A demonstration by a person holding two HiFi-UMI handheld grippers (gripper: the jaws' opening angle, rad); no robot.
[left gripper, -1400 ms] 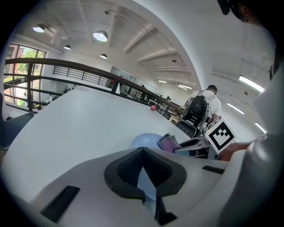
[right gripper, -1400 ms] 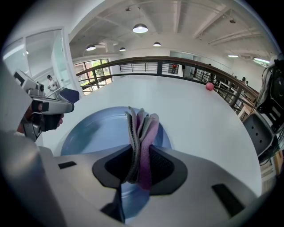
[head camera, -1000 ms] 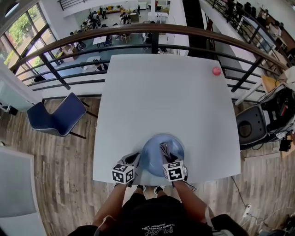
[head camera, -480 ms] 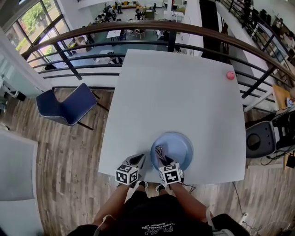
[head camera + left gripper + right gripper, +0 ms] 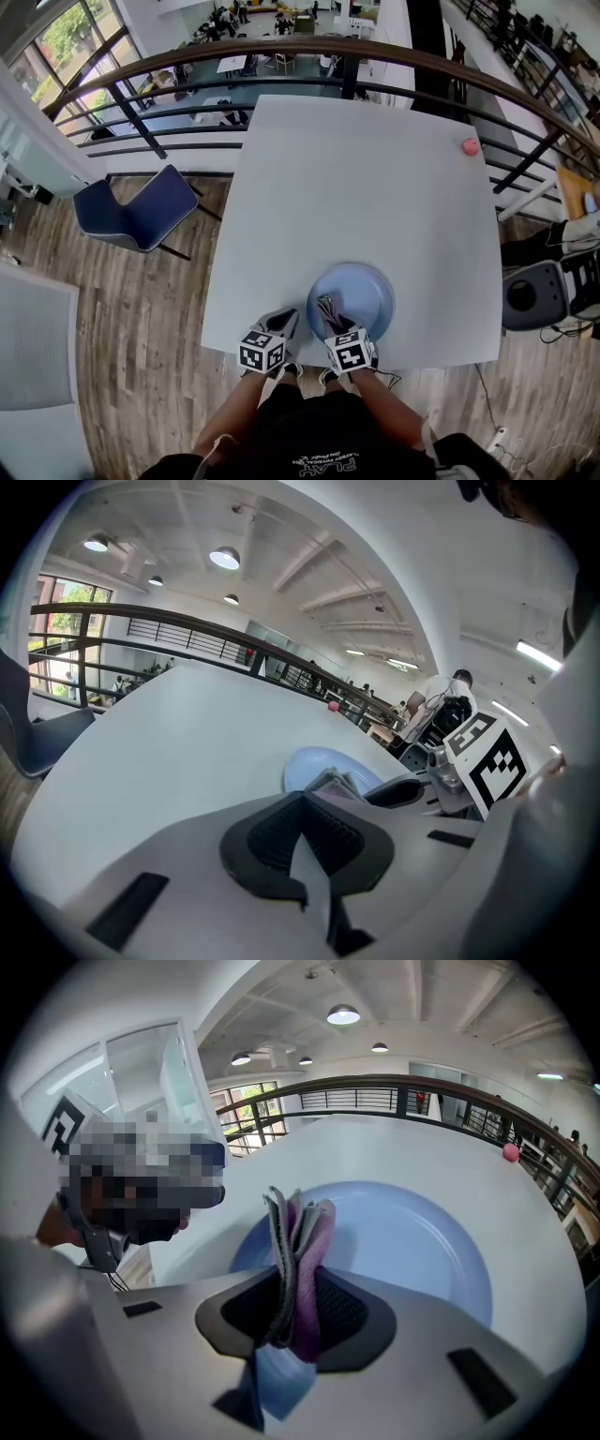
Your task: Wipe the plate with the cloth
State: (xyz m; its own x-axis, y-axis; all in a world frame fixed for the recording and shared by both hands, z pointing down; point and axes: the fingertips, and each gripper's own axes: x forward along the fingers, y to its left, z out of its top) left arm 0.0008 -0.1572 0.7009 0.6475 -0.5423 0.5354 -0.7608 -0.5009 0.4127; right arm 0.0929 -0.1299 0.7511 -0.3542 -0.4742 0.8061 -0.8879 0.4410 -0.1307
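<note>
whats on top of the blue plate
A folded cloth, clamped in the right hand-held gripper, is over the plate's near side. The gripper body covers whether the cloth touches the plate.

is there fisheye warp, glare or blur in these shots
Head view: heavy fisheye, the railing bows round the table, evenly lit. Left gripper view: dark round vignette, bright ceiling lamps. Right gripper view: same vignette, left side mosaicked afterwards, cloth and plate sharp.
</note>
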